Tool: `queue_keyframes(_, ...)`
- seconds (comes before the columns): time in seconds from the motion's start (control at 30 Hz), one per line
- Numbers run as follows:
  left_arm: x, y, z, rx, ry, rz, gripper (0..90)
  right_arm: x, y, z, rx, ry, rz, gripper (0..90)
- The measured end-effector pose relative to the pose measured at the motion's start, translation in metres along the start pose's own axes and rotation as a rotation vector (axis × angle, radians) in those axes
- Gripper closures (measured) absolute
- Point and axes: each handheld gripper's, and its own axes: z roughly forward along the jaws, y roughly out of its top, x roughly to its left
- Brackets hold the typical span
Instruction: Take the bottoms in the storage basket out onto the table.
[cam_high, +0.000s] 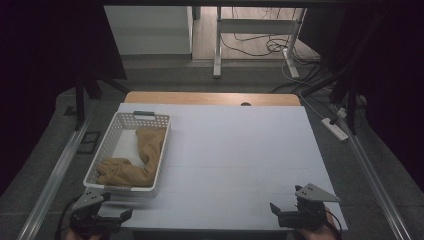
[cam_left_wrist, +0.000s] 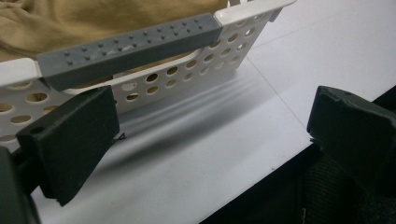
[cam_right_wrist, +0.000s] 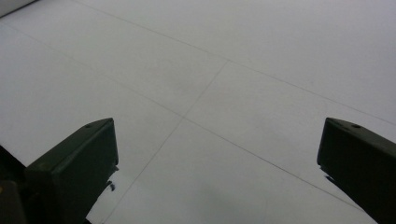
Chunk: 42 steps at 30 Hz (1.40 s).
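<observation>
left tongs at near desk edge, jaws wide, nothing between, just short of white perforated basket. grey handle grip right ahead of them. tan glove lies inside basket, at desk's left side. right tongs also spread, empty, over bare desk, well apart. risk: basket looks light, so a nudge could slide it; glove soft, pinching one layer could let it slip.
</observation>
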Motion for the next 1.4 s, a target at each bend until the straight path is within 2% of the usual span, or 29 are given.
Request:
queue_keyframes(0.13, -0.002, 0.0013, 0.003, 0.027, 0.012, 0.016, 1.7, -0.0025, -0.0002, 0.0003, 0.006, 0.003, 0.025, 0.0)
queue_keyframes(0.3, -0.0008, 0.0015, 0.0034, 0.032, 0.007, 0.005, 1.8, -0.0017, 0.0002, 0.0014, 0.016, 0.005, 0.016, 0.0)
queue_keyframes(0.47, -0.0024, 0.0025, 0.0055, 0.053, 0.015, 0.018, 2.0, -0.0014, 0.0004, 0.0021, 0.025, 0.008, 0.012, 0.0)
queue_keyframes(0.93, -0.0006, 0.0032, 0.0058, 0.058, -0.012, 0.012, 0.4, 0.0004, 0.0008, 0.0042, 0.052, 0.016, -0.017, 0.0)
queue_keyframes(1.4, 0.0006, 0.0044, -0.0005, 0.034, -0.036, 0.011, 0.0, 0.0013, 0.0011, 0.0059, 0.071, 0.038, -0.036, 0.0)
